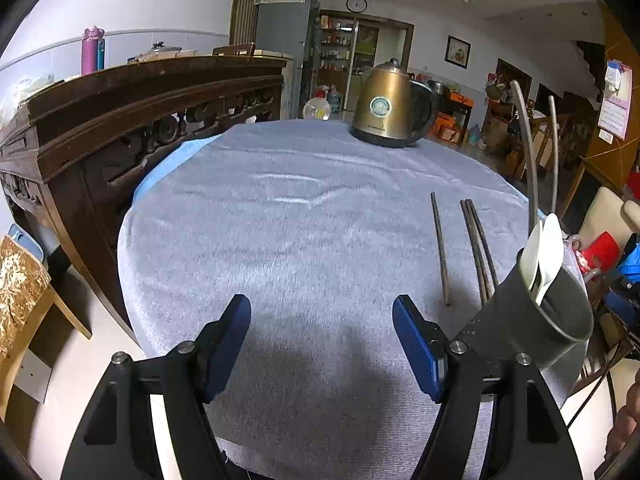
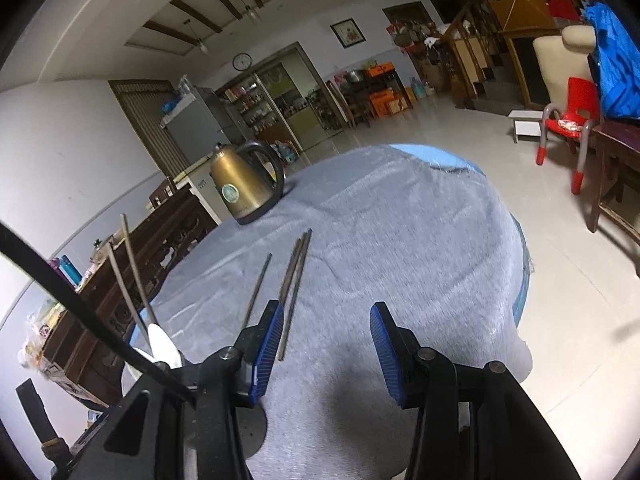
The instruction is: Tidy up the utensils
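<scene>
Three dark chopsticks lie on the grey cloth of the round table: a single one and a pair side by side. A grey utensil cup stands at the right edge, holding white spoons and long metal handles. My left gripper hangs open over bare cloth, with the cup just outside its right finger. In the right wrist view the single chopstick and the pair reach toward my open right gripper. The pair's near ends lie beside its left finger. A white spoon shows at lower left.
A brass electric kettle stands at the table's far side. A dark carved wooden cabinet runs along the left. A red chair and a wooden table stand on the tiled floor to the right. A black cable crosses the right wrist view.
</scene>
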Available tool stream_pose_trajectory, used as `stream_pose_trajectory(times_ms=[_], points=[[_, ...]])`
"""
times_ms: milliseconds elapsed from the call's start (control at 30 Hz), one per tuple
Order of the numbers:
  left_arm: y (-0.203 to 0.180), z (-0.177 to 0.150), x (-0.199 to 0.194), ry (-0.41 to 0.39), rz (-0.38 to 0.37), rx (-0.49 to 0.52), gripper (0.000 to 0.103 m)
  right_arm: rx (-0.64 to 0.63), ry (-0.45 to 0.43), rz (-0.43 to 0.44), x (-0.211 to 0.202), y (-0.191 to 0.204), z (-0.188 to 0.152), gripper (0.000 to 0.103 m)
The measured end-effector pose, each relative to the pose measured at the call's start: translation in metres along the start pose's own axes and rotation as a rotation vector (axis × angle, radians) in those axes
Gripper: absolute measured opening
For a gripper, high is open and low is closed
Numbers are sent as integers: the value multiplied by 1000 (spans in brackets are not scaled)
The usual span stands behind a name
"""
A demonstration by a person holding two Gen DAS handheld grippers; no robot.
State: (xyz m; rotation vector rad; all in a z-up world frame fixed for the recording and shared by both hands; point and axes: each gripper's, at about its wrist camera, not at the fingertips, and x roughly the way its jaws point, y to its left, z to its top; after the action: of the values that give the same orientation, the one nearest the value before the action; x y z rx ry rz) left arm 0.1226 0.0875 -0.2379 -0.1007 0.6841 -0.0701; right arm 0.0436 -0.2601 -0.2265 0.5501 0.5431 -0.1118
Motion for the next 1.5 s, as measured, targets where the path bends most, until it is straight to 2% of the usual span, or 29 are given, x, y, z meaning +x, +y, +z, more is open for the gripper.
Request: stream_pose_trajectory(times_ms=[333,567,733,833,1033,1100,1167,1367,1500], points=[[9,-7,24,52,9,-6,74,8,92,-15,29,-12,-17,48],[23,2,36,50,33,-16,74,32,132,29,47,-17,-8,48],[25,34,57,46,25,21,74,35,171,82,72,-12,18,48],[21,64,77,48,4,39,74,17,251,101,108,-2,38,48],[-11,107,125,99,-82,124,74,-70,342,63,191,27,76,42],[-25,117,142,126,-117,148,74,-71,376,55,216,33,87,37],[-39,125,157,152,-144,163,74,-75,396,51,235,35,95,36],[-73,140,186,187,-198,198,74,-155,467,15,280,47,101,29],[-92,147,201,203,-196,237,74,-213,503,-32,296,51,94,28]])
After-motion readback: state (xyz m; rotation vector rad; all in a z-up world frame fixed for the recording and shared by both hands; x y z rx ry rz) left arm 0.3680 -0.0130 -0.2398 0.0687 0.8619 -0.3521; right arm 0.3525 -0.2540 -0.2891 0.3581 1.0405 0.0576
